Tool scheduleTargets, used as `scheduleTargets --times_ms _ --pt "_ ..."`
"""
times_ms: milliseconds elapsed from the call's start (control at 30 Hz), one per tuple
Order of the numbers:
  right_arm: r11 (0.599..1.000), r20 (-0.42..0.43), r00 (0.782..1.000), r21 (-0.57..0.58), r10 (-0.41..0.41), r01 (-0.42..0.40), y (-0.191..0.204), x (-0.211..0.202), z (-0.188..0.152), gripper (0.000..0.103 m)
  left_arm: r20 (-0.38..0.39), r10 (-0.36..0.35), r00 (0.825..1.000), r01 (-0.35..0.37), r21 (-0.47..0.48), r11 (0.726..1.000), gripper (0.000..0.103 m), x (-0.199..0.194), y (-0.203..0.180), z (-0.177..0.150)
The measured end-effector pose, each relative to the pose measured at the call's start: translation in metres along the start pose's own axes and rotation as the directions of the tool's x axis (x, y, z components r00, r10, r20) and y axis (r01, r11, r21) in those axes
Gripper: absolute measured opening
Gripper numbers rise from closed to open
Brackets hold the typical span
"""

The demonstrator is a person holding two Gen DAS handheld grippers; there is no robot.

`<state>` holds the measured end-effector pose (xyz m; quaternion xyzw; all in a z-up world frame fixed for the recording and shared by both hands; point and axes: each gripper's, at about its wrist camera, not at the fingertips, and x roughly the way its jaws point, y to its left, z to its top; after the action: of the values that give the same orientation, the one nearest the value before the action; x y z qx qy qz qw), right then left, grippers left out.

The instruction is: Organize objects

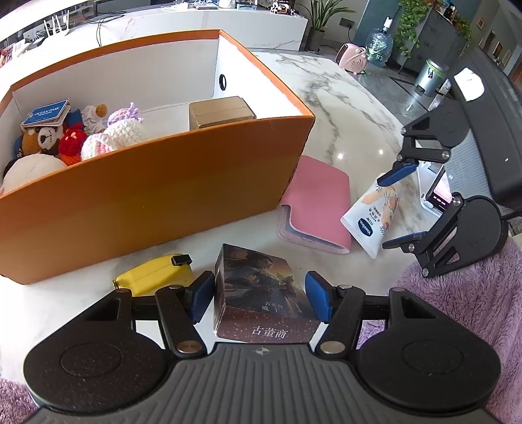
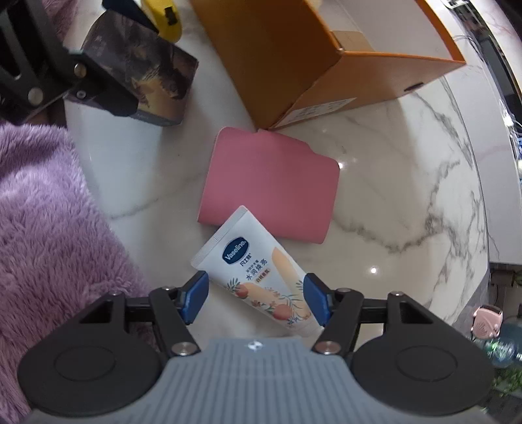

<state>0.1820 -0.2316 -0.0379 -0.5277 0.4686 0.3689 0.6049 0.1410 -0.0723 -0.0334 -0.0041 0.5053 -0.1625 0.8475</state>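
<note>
only the left wrist view shows plush toys (image 1: 49, 140) inside the orange box (image 1: 163, 182).

Looks like a lived-in home or lounge: beyond my claws a marble table (image 1: 342, 107), potted plants (image 1: 321, 19), a water jug (image 1: 378, 45), a pink heater (image 1: 354, 57).

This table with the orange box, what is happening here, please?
A person tidies things into the orange box with two handheld grippers. The left gripper stands open around a dark picture box. The right gripper stands open over a Vaseline tube beside a pink notebook. Neither is lifted yet.
</note>
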Motion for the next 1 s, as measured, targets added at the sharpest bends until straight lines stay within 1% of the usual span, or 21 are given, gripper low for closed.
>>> scheduleTargets --times_ms 100,167,233,267,400,433,500,533,567,633,700,733,767,867,900,933,1000 --pt "0.996 -0.045 0.999 -0.081 0.017 -0.021 -0.002 0.009 0.000 0.066 -0.003 -0.003 1.000 0.003 -0.002 1.000 0.071 0.001 0.001 0.001" --pt "0.993 -0.047 0.999 -0.120 0.007 -0.013 -0.004 0.014 0.000 0.070 -0.006 -0.004 1.000 0.004 -0.005 1.000 0.071 0.001 0.001 0.001" --pt "0.991 -0.050 0.999 -0.131 0.018 -0.024 -0.006 0.017 0.000 0.073 -0.009 -0.005 1.000 0.005 -0.007 1.000 0.071 0.002 0.002 0.002" --pt "0.991 -0.045 0.999 -0.133 0.018 -0.024 -0.008 0.018 -0.001 0.074 -0.009 -0.005 1.000 0.005 -0.005 1.000 0.071 0.002 0.002 0.002" --pt "0.994 -0.004 1.000 -0.108 0.028 -0.028 -0.015 0.016 -0.003 0.071 -0.011 -0.004 1.000 0.004 -0.001 1.000 0.071 0.002 0.001 0.003" --pt "0.995 0.004 1.000 -0.101 0.025 -0.025 -0.015 0.015 -0.004 0.068 -0.013 -0.005 1.000 0.005 -0.001 1.000 0.071 0.002 0.001 0.003" --pt "0.997 0.014 1.000 -0.083 0.001 0.000 -0.017 0.011 -0.007 0.059 -0.015 -0.003 1.000 0.003 -0.001 1.000 0.071 0.001 0.002 0.002" --pt "0.998 0.022 1.000 -0.061 0.002 -0.001 -0.020 0.009 -0.008 0.052 -0.015 -0.002 1.000 0.001 -0.001 1.000 0.071 0.000 0.002 0.001" --pt "0.999 0.035 0.999 -0.025 0.020 -0.019 -0.023 0.005 -0.011 0.049 -0.015 -0.001 1.000 0.001 -0.001 1.000 0.071 -0.001 0.003 0.001" --pt "0.999 0.061 0.997 0.030 0.043 -0.045 -0.028 -0.001 -0.016 0.049 -0.013 0.001 1.000 -0.001 -0.004 1.000 0.071 -0.003 0.004 0.000" --pt "0.998 0.087 0.996 0.061 0.018 -0.023 -0.027 -0.008 -0.022 0.048 -0.009 0.003 1.000 -0.003 -0.006 1.000 0.071 -0.006 0.005 -0.001" --pt "0.997 0.100 0.995 0.080 0.009 -0.017 -0.027 -0.012 -0.024 0.048 -0.001 0.016 1.000 -0.016 -0.004 1.000 0.052 -0.008 0.005 -0.001" --pt "0.994 0.120 0.993 0.108 0.003 -0.016 -0.028 -0.017 -0.026 0.047 0.012 0.026 1.000 -0.027 0.005 1.000 0.031 -0.012 0.005 -0.001" --pt "0.980 0.199 0.980 0.195 -0.008 -0.032 -0.032 -0.039 -0.031 0.047 0.019 -0.040 0.999 0.041 -0.027 0.999 0.028 -0.024 0.011 0.002" --pt "0.974 0.231 0.973 0.221 -0.006 -0.046 -0.034 -0.048 -0.032 0.046 0.030 -0.039 0.999 0.040 -0.023 0.999 0.026 -0.028 0.011 0.003" --pt "0.968 0.260 0.966 0.243 -0.009 -0.057 -0.034 -0.056 -0.033 0.046 0.046 -0.026 0.999 0.027 -0.012 1.000 0.021 -0.033 0.010 0.003" --pt "0.956 0.311 0.950 0.285 -0.015 -0.078 -0.038 -0.072 -0.034 0.046 0.065 -0.004 0.998 0.003 0.012 1.000 0.020 -0.038 0.008 0.003"
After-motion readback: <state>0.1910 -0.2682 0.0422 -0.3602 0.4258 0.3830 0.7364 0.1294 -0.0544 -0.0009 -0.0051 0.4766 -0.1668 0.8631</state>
